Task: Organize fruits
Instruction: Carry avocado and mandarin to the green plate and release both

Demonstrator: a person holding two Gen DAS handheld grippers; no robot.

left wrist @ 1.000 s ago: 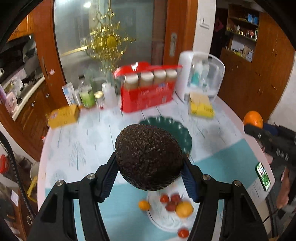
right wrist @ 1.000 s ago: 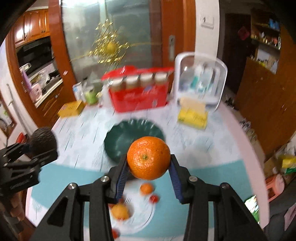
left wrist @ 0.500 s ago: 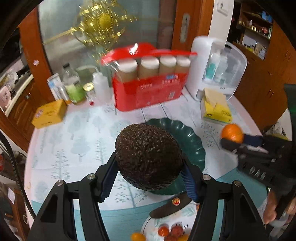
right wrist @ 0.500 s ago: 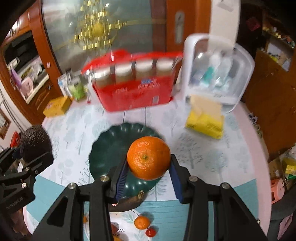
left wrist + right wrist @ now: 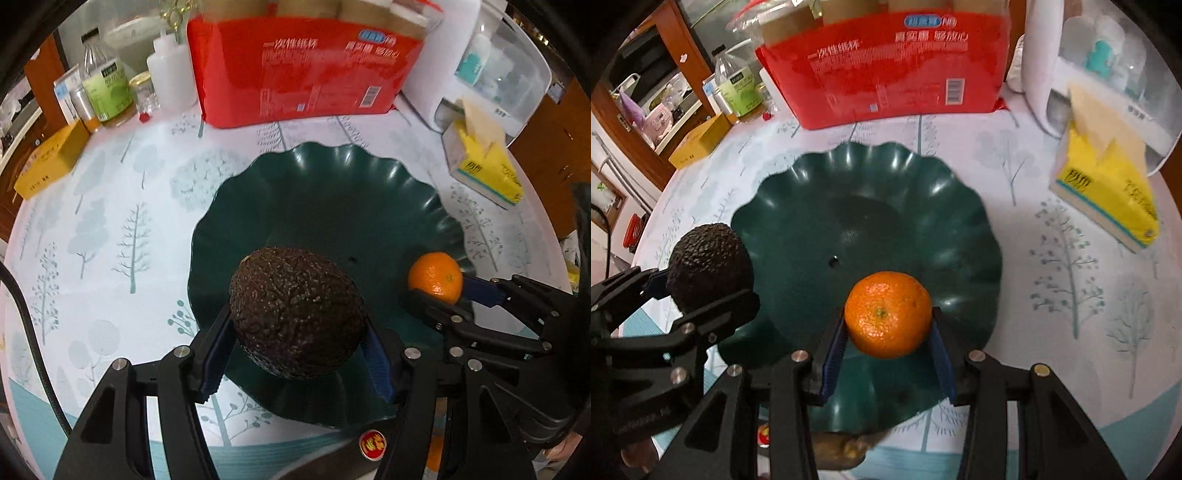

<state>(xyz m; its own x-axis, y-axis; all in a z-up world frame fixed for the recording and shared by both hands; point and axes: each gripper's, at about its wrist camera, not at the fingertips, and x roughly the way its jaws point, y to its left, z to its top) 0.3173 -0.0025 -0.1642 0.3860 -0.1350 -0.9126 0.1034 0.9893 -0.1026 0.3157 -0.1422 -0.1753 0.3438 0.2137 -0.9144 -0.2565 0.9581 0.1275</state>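
Moved in over the dark green scalloped plate (image 5: 332, 192) since a second ago, both grippers, with the white dish of small fruits gone from view. Clenched on a dark pebbly avocado (image 5: 297, 312), left gripper (image 5: 297, 354), blue pads (image 5: 216, 354) pressed to either side, fruit held above the plate's near-left part. Seen from the right wrist view as the same avocado (image 5: 709, 266) hanging over the plate's left rim (image 5: 746, 221). Clamped on an orange mandarin (image 5: 888, 314), right gripper (image 5: 888, 350), held over the near middle of the plate; in the left wrist view, same mandarin (image 5: 436, 277) above the plate's right edge. Whether either fruit touches the plate: cannot tell.

Beyond, left to right on the tree-patterned tablecloth (image 5: 110, 229): yellow box (image 5: 51, 162), green-labelled bottle (image 5: 105, 88), white squeeze bottle (image 5: 170, 74), red pack of paper cups (image 5: 303, 62), white container with a clear lid (image 5: 502, 66), yellow tissue pack (image 5: 484, 166) just before it. Near the plate's front edge, a dark object bearing a round red sticker (image 5: 373, 441).
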